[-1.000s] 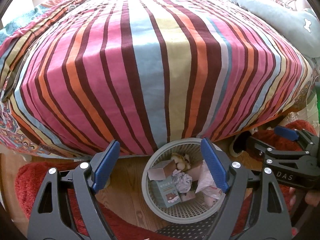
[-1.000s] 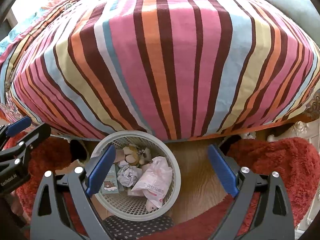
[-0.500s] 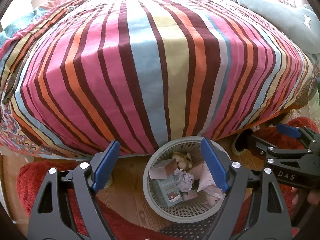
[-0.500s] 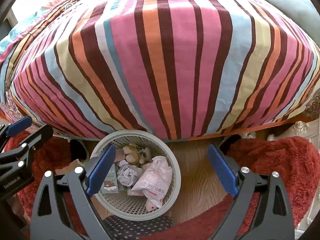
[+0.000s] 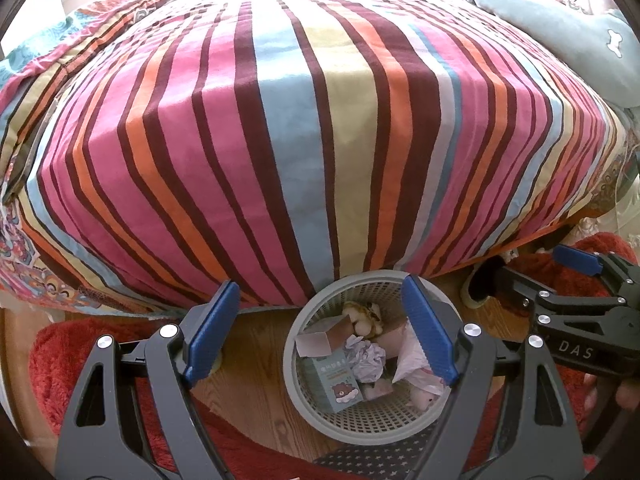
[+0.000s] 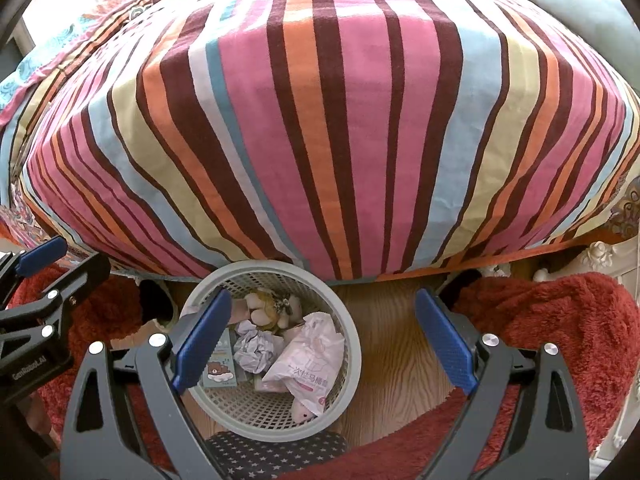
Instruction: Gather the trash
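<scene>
Both the left gripper (image 5: 322, 334) and the right gripper (image 6: 322, 340) hang with fingers spread wide, empty. Just beyond them the basket (image 6: 352, 344) on the floor already holds crumpled paper (image 6: 256, 348) and a pink bag (image 6: 310, 360). No trash shows on the striped bedspread (image 5: 280, 140), so scan it slowly.

Bedroom — striped bed (image 5: 304, 128), rug (image 6: 560, 328).

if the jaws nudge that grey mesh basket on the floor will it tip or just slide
The grey mesh basket is wide and low, so it will probably slide on the wood floor rather than tip. Its load looks light: crumpled paper, a pink plastic bag. The perforated plastic wall may flex slightly.
</scene>
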`<action>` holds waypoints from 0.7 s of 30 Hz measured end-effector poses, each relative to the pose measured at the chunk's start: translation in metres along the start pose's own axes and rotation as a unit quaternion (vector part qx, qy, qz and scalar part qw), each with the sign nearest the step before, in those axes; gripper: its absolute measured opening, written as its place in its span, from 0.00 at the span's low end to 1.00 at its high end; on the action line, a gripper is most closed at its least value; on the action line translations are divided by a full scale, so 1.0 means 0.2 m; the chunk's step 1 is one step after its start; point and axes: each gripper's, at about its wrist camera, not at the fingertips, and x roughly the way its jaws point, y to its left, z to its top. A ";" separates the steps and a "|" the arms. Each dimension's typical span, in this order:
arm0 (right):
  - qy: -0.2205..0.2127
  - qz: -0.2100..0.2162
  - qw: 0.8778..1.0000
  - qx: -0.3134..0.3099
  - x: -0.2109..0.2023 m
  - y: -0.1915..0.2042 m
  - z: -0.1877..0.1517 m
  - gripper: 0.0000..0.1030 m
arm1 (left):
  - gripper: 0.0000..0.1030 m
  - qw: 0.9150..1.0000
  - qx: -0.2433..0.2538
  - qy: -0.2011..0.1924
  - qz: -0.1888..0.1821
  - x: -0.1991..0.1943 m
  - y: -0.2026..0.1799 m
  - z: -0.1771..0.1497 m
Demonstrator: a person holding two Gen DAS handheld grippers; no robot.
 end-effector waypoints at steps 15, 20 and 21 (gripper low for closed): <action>0.005 0.000 1.000 0.003 0.02 -0.01 -0.01 0.86 | 0.78 0.999 0.015 0.001 0.031 0.00 -0.02 0.00; 0.012 0.002 1.000 0.006 0.04 -0.01 -0.02 0.86 | 0.78 0.999 0.012 -0.002 0.048 0.00 -0.02 0.00; 0.014 0.001 1.000 0.006 0.05 -0.02 -0.02 0.86 | 0.78 0.999 0.009 -0.004 0.041 0.00 -0.01 0.00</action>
